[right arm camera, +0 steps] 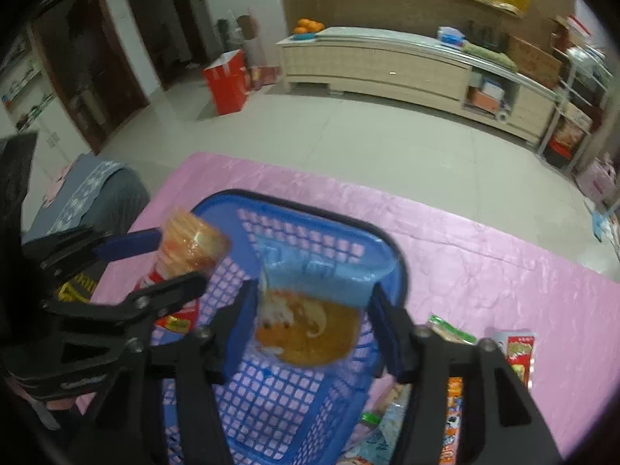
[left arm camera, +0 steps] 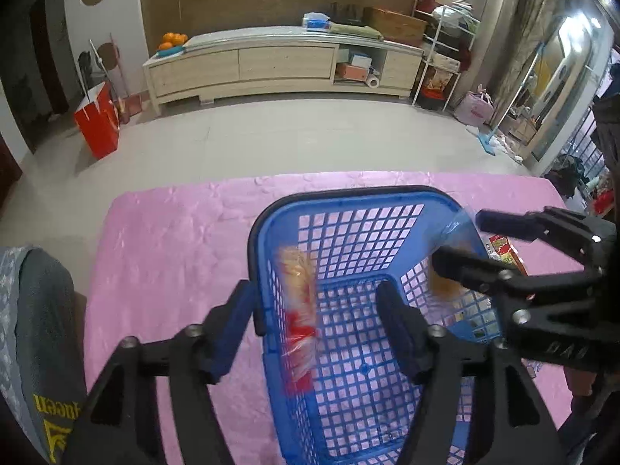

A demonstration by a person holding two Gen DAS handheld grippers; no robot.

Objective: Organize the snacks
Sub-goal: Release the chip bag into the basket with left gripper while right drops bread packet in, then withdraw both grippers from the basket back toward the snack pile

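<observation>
A blue plastic basket [left arm camera: 348,209] stands on the pink tablecloth; it also shows in the right wrist view [right arm camera: 333,217]. My left gripper [left arm camera: 314,310] is open above it, and an orange-red snack pack [left arm camera: 298,310] is blurred between its fingers, falling free; the pack also shows in the right wrist view [right arm camera: 190,244]. My right gripper [right arm camera: 314,310] is open too, with a blue-topped orange snack bag [right arm camera: 310,310] loose between its fingers over the basket; the bag also shows in the left wrist view [left arm camera: 449,263].
Several loose snack packs [right arm camera: 519,352] lie on the pink cloth [right arm camera: 484,263] right of the basket. A grey chair back [left arm camera: 38,310] stands at the table's left edge. Beyond the table are tiled floor, a red box [left arm camera: 97,120] and a long low cabinet [left arm camera: 279,66].
</observation>
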